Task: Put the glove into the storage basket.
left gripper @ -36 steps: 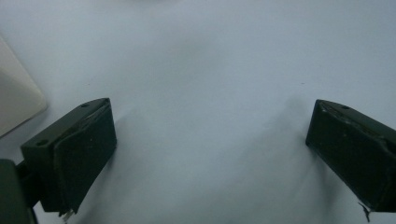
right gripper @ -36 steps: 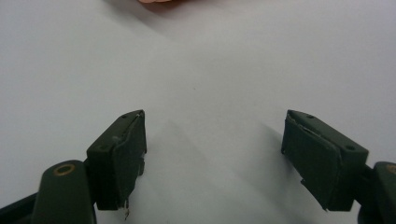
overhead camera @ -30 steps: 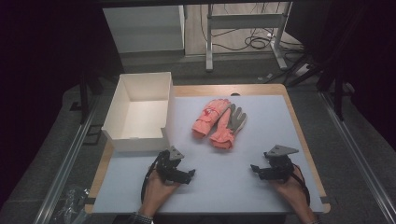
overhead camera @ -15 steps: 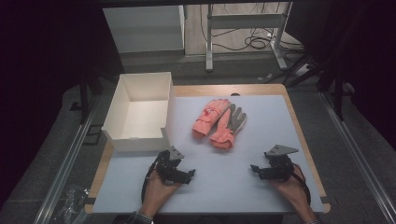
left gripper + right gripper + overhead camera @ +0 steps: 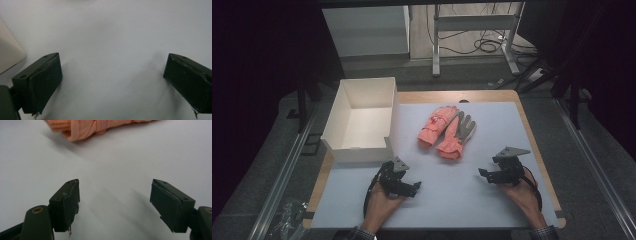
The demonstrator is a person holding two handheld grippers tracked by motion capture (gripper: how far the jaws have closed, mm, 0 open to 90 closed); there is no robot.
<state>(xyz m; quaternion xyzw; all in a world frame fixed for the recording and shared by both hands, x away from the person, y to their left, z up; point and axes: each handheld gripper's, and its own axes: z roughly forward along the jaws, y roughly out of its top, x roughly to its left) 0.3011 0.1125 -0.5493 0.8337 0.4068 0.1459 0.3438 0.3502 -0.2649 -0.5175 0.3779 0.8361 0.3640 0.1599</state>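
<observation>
Resting low: both grippers are held near the table's near edge, apparently a ready stance before any reach.
Left gripper (image 5: 404, 186): jaws are spread wide with nothing between them; bare white surface is seen between its pads in the left gripper view (image 5: 112, 82).
Right gripper (image 5: 492, 175): jaws are likewise set well apart and empty; in its own view (image 5: 115, 202) they are aimed toward the gloves.
Gloves (image 5: 447, 129): an orange pair, one showing a grey palm, is laid flat ahead of both grippers, roughly midway between them but well apart from either; the cuffs are turned toward the grippers, which is judged the easiest end to pinch.
Gloves, right gripper view: the orange cuff (image 5: 82, 130) is seen ahead of the jaws, untouched.
Box (image 5: 337, 130): a white open box is stood ahead of the left gripper, just beside the gloves; it is empty, and is judged a likely destination.
Table (image 5: 512, 130): a white mat is laid over it.
</observation>
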